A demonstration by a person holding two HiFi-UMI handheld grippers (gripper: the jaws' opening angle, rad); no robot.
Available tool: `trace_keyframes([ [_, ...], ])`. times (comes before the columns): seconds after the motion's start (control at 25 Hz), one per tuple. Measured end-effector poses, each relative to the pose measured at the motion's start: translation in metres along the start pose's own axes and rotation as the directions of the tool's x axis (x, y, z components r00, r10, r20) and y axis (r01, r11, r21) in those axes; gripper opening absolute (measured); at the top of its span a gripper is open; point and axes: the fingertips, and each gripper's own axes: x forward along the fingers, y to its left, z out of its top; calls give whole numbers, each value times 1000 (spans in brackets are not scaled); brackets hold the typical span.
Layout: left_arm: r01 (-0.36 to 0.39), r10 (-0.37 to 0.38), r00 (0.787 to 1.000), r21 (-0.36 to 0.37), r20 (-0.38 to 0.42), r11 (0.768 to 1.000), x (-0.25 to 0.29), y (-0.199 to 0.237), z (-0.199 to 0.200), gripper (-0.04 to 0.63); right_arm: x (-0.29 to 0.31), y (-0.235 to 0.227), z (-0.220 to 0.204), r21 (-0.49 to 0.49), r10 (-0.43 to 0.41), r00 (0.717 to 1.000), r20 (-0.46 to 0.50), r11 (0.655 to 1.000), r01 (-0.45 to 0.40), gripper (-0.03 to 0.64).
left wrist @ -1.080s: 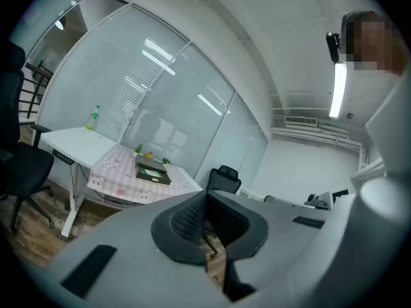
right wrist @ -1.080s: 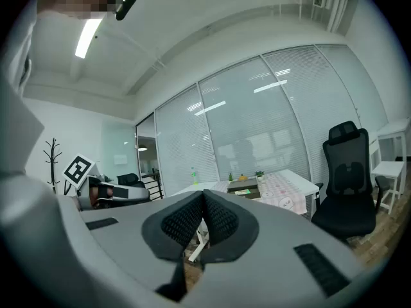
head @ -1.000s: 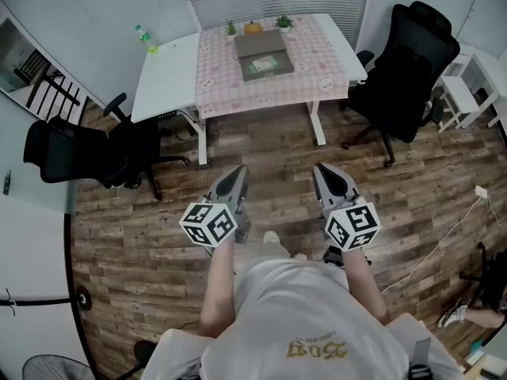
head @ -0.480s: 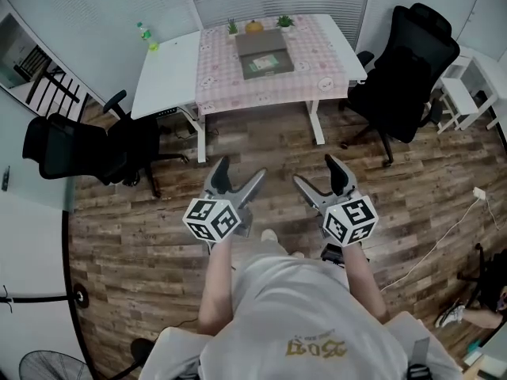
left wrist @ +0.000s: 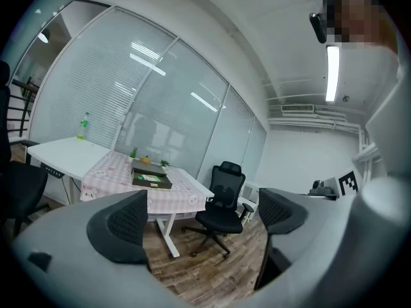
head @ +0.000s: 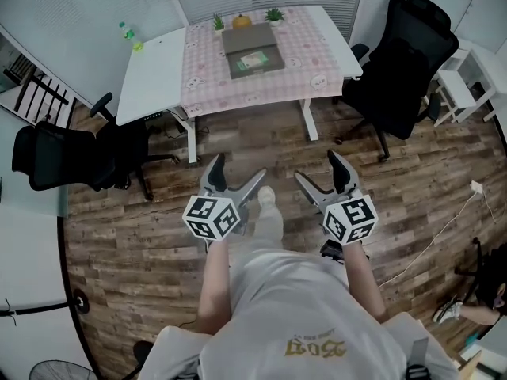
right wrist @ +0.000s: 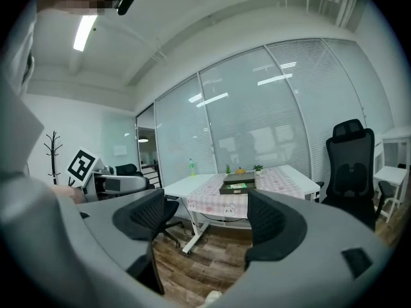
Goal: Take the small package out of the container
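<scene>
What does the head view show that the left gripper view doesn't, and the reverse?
Head view only: the marker cube on the left tongs and a white cable on the floor. Left gripper view only: the ceiling light and the tongs' ridged pads; the jaws have just been opening, nothing between them. Both: the table, the container, the green bottle and a black chair.

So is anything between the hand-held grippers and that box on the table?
Nothing visible. Only bare floor separates the left hand-held gripper and right hand-held gripper, whose empty jaws have just been opening, from the container on the table; chairs stand aside.
</scene>
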Motion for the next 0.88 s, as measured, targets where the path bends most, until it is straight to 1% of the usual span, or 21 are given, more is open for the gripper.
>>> trace_keyframes([
  [0.16,6,-6,1000,-22,2,1000,54,35,10,535,50,-37,-3,5,-5,1000,-24,1000,6,402],
  [0.28,11,-12,1000,-18,-9,1000,105,68,21,535,99,-71,0,19,-11,999,-30,1000,12,402],
  [0.44,16,-17,1000,-20,-23,1000,175,118,51,533,179,-114,16,44,-13,999,-44,999,15,402],
  [0.68,28,-28,997,-6,-68,1000,272,198,94,528,290,-171,42,49,-35,997,-74,998,39,399],
  [0.88,37,-36,993,3,-114,999,334,252,109,528,350,-215,47,68,-76,992,-103,994,83,399],
])
